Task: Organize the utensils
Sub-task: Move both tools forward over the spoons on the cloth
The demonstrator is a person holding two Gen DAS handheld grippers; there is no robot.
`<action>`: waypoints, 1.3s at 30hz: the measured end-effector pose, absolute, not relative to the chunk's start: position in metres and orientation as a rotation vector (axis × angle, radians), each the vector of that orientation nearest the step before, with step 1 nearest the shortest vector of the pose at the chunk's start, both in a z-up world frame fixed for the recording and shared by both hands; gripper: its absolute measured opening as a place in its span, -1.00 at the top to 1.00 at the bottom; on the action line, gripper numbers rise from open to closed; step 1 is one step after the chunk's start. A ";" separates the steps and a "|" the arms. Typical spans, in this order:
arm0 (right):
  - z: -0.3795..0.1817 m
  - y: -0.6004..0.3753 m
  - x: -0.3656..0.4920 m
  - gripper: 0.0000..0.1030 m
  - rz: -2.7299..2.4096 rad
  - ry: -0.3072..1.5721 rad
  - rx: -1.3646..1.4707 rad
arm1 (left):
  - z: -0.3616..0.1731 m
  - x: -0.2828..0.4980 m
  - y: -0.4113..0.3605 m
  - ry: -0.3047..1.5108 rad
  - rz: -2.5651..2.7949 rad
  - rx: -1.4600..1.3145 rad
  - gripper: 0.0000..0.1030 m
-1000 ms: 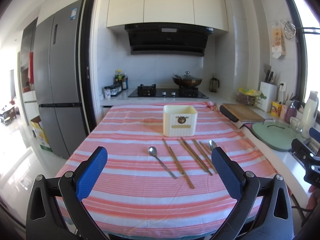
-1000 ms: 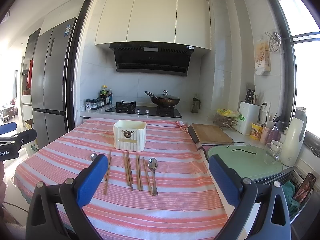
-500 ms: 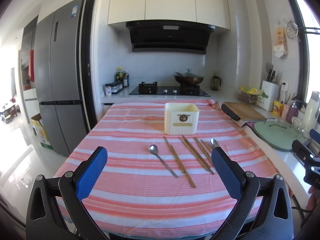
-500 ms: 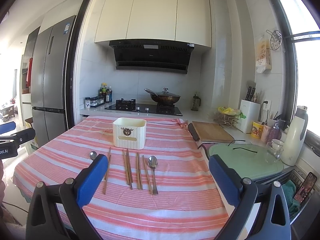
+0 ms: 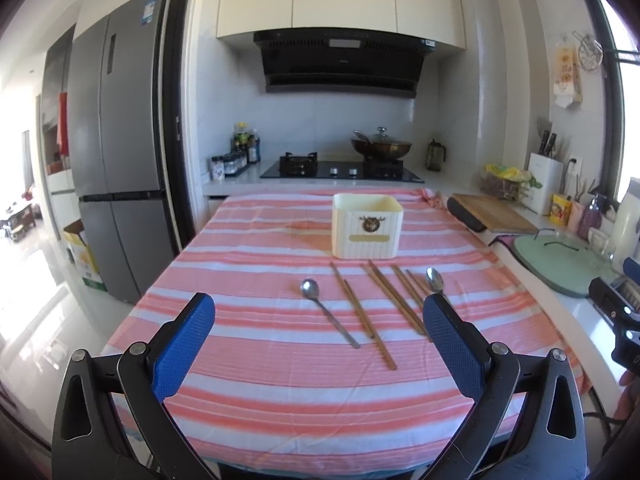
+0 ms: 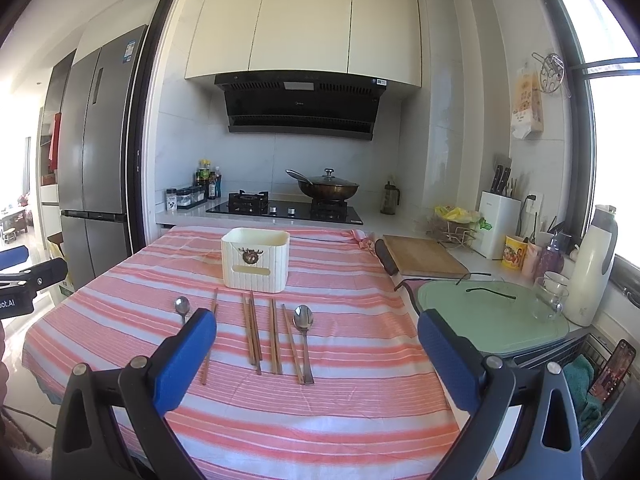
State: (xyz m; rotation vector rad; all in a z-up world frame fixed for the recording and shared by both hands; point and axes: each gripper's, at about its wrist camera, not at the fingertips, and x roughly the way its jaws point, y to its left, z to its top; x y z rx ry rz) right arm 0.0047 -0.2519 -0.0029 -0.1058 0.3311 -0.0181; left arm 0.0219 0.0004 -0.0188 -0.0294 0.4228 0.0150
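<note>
A cream utensil holder (image 5: 367, 226) (image 6: 256, 259) stands mid-table on the pink striped cloth (image 5: 256, 376). In front of it lie several wooden chopsticks (image 5: 394, 300) (image 6: 253, 334) and two metal spoons: one on the left (image 5: 310, 288) (image 6: 182, 305), one on the right (image 5: 435, 279) (image 6: 303, 317). My left gripper (image 5: 318, 344) is open and empty, near the table's front edge. My right gripper (image 6: 317, 354) is open and empty, also short of the utensils.
A wooden cutting board (image 6: 424, 256) and green mat (image 6: 492, 316) lie on the counter to the right, with a glass (image 6: 550, 294) and thermos (image 6: 592, 264). A stove with a wok (image 6: 326, 188) is behind the table. A fridge (image 5: 116, 140) stands at left.
Both grippers have edged slightly forward and higher over the table; the view has risen a little. The utensils and holder have not moved.
</note>
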 end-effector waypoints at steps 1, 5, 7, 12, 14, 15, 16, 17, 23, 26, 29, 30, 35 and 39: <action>-0.004 -0.252 0.006 -0.99 -0.019 0.335 -0.105 | -0.020 0.024 0.001 0.429 0.016 -0.030 -0.99; -0.009 -0.254 0.012 -0.99 -0.025 0.355 -0.102 | -0.024 0.033 0.001 0.454 0.019 -0.031 -0.99; -0.012 -0.255 0.017 -0.99 -0.027 0.367 -0.099 | -0.028 0.039 0.002 0.471 0.023 -0.031 -1.00; -0.023 -0.260 0.028 -0.99 -0.040 0.396 -0.098 | -0.044 0.057 0.006 0.542 0.036 -0.050 -0.99; -0.028 -0.262 0.033 -0.99 -0.043 0.413 -0.097 | -0.052 0.065 0.009 0.572 0.040 -0.057 -0.99; -0.030 -0.262 0.036 -0.99 -0.045 0.419 -0.097 | -0.055 0.068 0.009 0.583 0.044 -0.058 -0.99; -0.032 -0.263 0.039 -0.99 -0.048 0.425 -0.098 | -0.058 0.073 0.009 0.595 0.048 -0.057 -0.99; -0.034 -0.264 0.042 -0.99 -0.051 0.430 -0.100 | -0.061 0.076 0.009 0.605 0.051 -0.056 -0.99; -0.042 -0.269 0.057 -0.99 -0.070 0.458 -0.105 | -0.076 0.098 0.007 0.656 0.061 -0.052 -0.99; -0.046 -0.271 0.064 -0.99 -0.075 0.470 -0.109 | -0.083 0.108 0.007 0.682 0.064 -0.055 -0.99; -0.050 -0.273 0.071 -0.99 -0.079 0.486 -0.107 | -0.090 0.117 0.007 0.706 0.067 -0.060 -0.99; -0.052 -0.273 0.073 -0.99 -0.079 0.490 -0.106 | -0.092 0.120 0.007 0.712 0.069 -0.060 -0.99; -0.057 -0.277 0.080 -0.99 -0.085 0.506 -0.107 | -0.108 0.142 0.014 0.778 0.089 -0.106 -0.99; -0.063 -0.284 0.087 -0.99 -0.102 0.522 -0.094 | -0.129 0.167 0.029 0.860 0.099 -0.193 -0.99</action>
